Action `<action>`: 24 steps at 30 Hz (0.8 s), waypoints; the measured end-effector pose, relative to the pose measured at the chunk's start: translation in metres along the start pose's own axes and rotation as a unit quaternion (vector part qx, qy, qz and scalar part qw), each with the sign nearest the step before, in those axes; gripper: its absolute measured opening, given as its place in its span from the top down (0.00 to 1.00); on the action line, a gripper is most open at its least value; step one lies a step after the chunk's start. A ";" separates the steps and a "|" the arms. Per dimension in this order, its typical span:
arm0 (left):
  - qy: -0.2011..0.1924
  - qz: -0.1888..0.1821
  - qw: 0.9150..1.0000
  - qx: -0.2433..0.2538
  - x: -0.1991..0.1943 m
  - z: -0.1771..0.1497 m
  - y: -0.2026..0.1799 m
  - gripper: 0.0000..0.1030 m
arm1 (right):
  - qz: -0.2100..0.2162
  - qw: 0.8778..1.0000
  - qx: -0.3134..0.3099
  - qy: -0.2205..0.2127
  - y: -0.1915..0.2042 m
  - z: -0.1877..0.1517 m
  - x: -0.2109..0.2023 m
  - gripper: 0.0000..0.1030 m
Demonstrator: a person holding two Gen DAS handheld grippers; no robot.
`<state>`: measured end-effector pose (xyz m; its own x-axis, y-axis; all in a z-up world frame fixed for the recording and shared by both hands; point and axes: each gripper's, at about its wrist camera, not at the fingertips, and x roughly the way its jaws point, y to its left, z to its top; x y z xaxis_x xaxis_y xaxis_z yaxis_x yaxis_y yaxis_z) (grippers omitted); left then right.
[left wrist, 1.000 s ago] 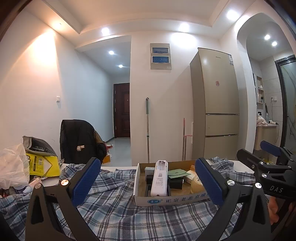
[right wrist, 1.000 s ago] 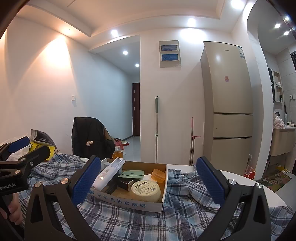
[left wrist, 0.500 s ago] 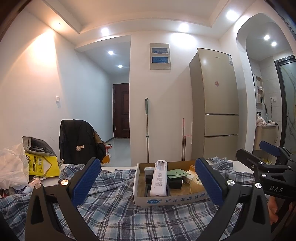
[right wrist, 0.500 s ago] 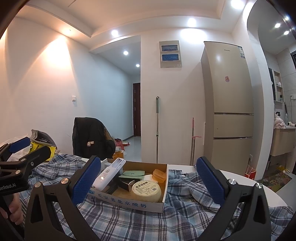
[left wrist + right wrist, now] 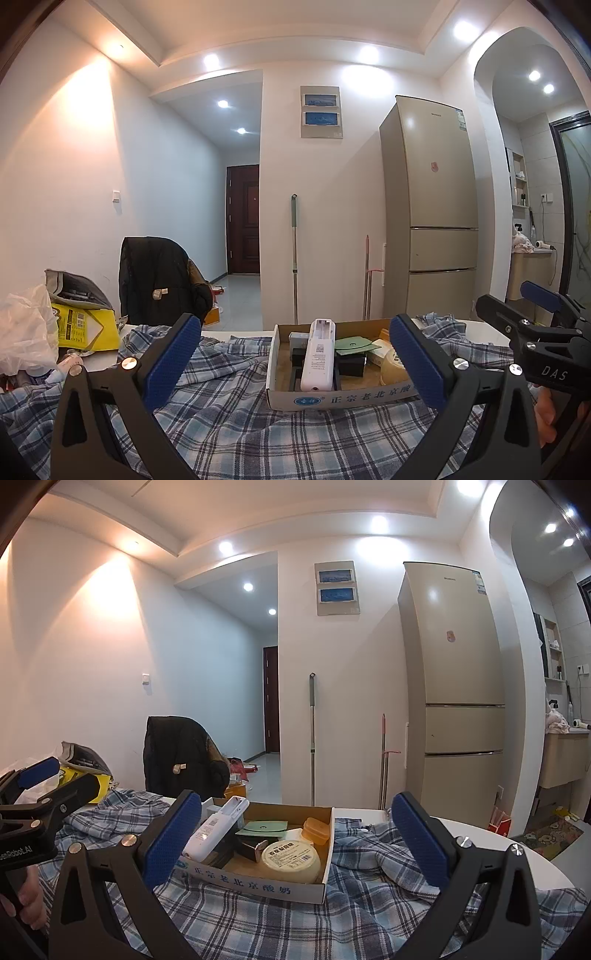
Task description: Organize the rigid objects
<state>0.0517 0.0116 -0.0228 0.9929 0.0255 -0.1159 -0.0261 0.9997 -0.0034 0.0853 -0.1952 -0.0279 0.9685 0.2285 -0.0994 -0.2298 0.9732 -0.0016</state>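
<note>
While both claws hang above the plaid cloth (image 5: 229, 417), status as follows:
left gripper (image 5: 295, 363): jaws wide apart, blue pads bare, gripping nothing; aimed at the box front.
right gripper (image 5: 295, 843): jaws wide apart, empty; also seen at the right edge of the left view, hand behind it.
cardboard box (image 5: 258, 884): low open tray on the cloth, ahead of both claws, framed between the fingers in each view.
white remote (image 5: 318, 356): in the box, left side, tilted up over the rim.
round yellow tub (image 5: 291, 860): in the box, near front corner, right side.
orange container (image 5: 316, 830): behind the tub, touching the right wall.
green card (image 5: 262, 826): flat, mid box, over dark items; those too small to identify.
fridge (image 5: 430, 206): background, well apart.
</note>
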 end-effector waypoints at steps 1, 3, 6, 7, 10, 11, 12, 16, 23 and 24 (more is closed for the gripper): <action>0.001 0.000 1.000 0.000 0.001 0.000 0.000 0.00 | 0.000 1.000 0.001 0.000 0.000 0.000 0.000 0.00; 0.002 0.000 1.000 0.000 0.001 0.000 -0.001 0.00 | 0.000 1.000 0.000 0.000 0.000 0.000 0.000 0.00; 0.002 0.000 1.000 0.000 0.001 0.000 -0.001 0.00 | 0.000 1.000 -0.002 -0.001 -0.001 -0.001 -0.001 0.00; 0.003 0.000 1.000 0.000 0.001 0.000 -0.001 0.00 | 0.001 1.000 -0.002 -0.001 -0.001 0.000 -0.001 0.00; 0.003 0.000 1.000 -0.001 0.002 0.000 -0.001 0.00 | 0.001 1.000 -0.002 -0.001 -0.002 0.000 -0.001 0.00; 0.002 0.000 1.000 0.000 0.002 0.000 -0.001 0.00 | 0.001 1.000 -0.002 -0.001 -0.002 0.000 -0.001 0.00; 0.002 0.000 1.000 0.000 0.002 0.000 -0.001 0.00 | 0.001 1.000 -0.001 -0.001 -0.002 0.000 -0.001 0.00; 0.003 0.000 1.000 0.000 0.002 0.000 -0.001 0.00 | 0.001 1.000 -0.001 0.000 -0.002 0.000 -0.001 0.00; 0.003 0.000 1.000 0.000 0.002 0.000 -0.001 0.00 | 0.001 1.000 -0.002 -0.001 -0.002 0.000 -0.001 0.00; 0.003 0.000 1.000 0.000 0.002 0.000 -0.001 0.00 | 0.001 1.000 -0.002 -0.001 -0.002 0.000 -0.001 0.00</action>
<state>0.0538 0.0107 -0.0232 0.9921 0.0262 -0.1226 -0.0268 0.9996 -0.0035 0.0851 -0.1973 -0.0282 0.9683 0.2298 -0.0980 -0.2314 0.9728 -0.0050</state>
